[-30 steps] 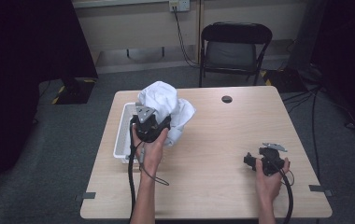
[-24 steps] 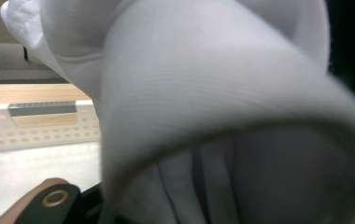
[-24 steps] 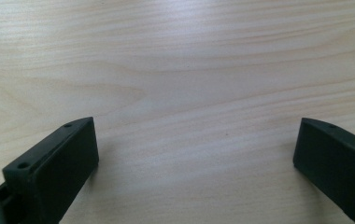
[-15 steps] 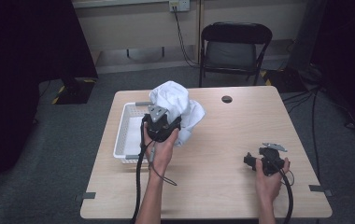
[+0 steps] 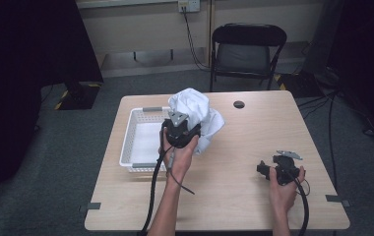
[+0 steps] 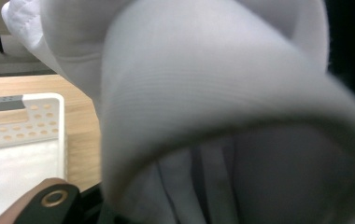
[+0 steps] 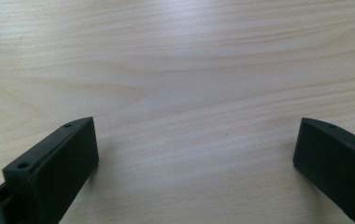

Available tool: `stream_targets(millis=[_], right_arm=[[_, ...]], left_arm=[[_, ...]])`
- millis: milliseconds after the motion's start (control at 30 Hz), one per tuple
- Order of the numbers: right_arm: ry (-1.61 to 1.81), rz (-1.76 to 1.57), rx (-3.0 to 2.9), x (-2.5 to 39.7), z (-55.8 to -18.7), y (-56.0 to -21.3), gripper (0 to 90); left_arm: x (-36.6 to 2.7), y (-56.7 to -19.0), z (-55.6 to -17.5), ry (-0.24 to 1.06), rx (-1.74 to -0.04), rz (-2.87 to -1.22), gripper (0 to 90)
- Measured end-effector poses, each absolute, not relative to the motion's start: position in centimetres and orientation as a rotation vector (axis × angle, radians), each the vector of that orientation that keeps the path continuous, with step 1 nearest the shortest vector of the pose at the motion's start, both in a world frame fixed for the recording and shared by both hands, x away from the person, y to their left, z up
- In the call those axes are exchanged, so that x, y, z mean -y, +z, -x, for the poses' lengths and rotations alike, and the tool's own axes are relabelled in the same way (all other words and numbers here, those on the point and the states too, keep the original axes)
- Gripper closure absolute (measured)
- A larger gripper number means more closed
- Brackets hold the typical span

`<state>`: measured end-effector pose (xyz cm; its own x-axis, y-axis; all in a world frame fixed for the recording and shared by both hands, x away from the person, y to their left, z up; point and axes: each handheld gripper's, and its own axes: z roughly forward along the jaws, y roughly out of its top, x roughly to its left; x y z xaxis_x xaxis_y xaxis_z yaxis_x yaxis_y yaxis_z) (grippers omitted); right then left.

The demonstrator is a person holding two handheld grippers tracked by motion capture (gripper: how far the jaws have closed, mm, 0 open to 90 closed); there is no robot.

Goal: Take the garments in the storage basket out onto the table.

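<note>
While clamped: cloth (image 5: 195,110) beside basket (image 5: 140,137).

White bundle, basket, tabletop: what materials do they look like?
Bundle: soft white fabric, probably a knit garment; fine ribbing and folds show in the left gripper view. Basket: white moulded plastic, matte, with perforated walls. Tabletop: light wood or wood-look laminate, smooth, with visible grain.

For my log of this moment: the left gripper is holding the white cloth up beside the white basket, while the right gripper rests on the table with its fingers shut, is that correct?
Not quite: the right gripper has its fingers wide open, bare table between them, as the right gripper view shows. The rest stands: the left gripper holds the white cloth up beside the white basket.
</note>
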<state>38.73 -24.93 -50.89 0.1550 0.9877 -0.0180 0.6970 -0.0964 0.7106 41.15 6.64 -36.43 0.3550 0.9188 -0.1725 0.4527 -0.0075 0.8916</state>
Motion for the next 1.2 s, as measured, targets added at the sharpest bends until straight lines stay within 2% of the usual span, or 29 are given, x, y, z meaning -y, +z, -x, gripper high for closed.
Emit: stream_targets(millis=[1200], right_arm=[[0.649, -1.858, -1.601, 24.9, -38.7, -50.9, 0.0]], left_arm=[[-0.5, -40.4, -43.1, 0.494, -1.265, -1.724, 66.9]])
